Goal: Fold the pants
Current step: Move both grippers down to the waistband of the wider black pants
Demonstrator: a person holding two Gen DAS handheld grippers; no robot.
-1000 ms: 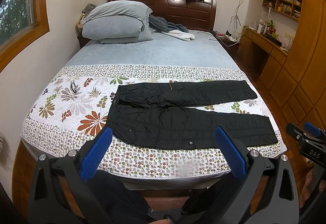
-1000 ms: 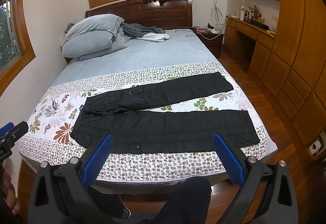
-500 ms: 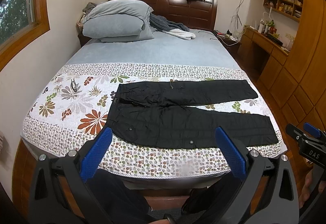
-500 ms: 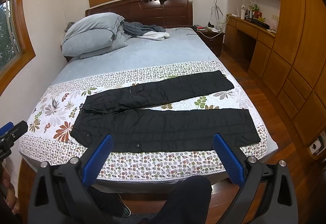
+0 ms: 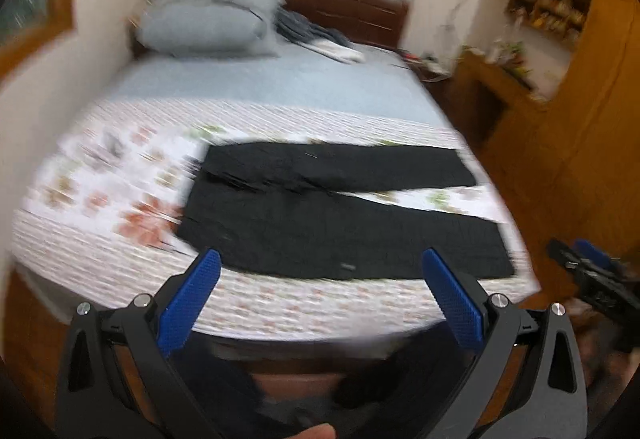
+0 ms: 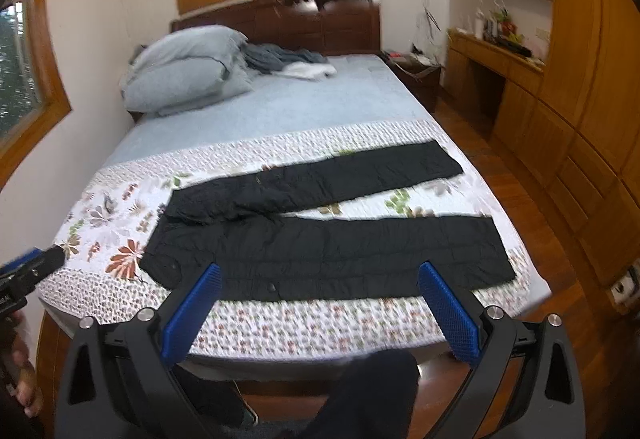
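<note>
While pants (image 6: 320,235) lie spread flat across foot end of bed (image 6: 280,107), on floral quilt (image 6: 112,239), nothing folded yet. Waistband toward left side, both legs running out to right, far leg angled away so a wedge of quilt shows between them; near leg parallel to bed edge. Laid out wide and unfolded, probably to give clean access to each leg for first fold.

Left gripper (image 5: 320,289) held low, short of bed edge, jaws spread wide, nothing between blue pads (image 5: 188,303). Left view heavily smeared, so fine detail on cloth not readable there. Right gripper (image 6: 320,303) likewise short of near edge, jaws wide apart and empty, pointed at near leg. Each gripper also peeks into other's view at frame edge, so held well apart, roughly matching waist end and hem end of pants. No contact with fabric from either.

Pillows (image 6: 184,71) and loose clothes piled at headboard end, well clear of pants. Wooden desk and cabinets along right wall, irrelevant.

Judged as approach stage: likely next need is pinching far leg at waist and hem to bring it over near leg. Risk: thick cloth bunching or slipping.
</note>
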